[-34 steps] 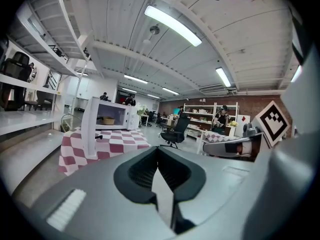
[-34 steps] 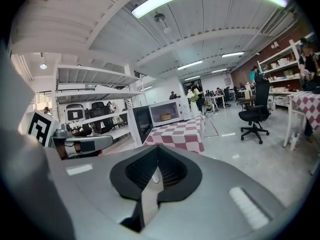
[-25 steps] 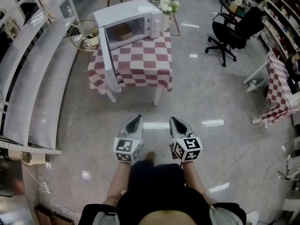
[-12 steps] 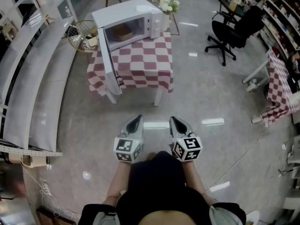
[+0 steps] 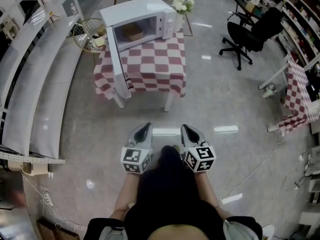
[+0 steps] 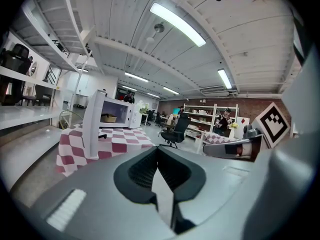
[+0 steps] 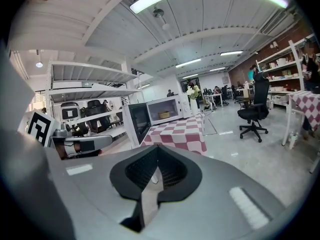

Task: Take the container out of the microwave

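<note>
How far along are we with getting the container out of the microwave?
Done: the microwave door stands open. In hand: nothing; the left hand-held gripper and right hand-held gripper are shut, empty, short of the table. Left: walk up, grasp the container inside, lift it out.

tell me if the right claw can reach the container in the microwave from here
Probably not yet: the right claw sits over floor, well short of the table. The microwave door is open, so the container looks unblocked.

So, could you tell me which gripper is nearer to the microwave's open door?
Left. The left gripper is almost straight in line with the open door, though far back from it; the right gripper sits beside the left one, further to the right.
</note>
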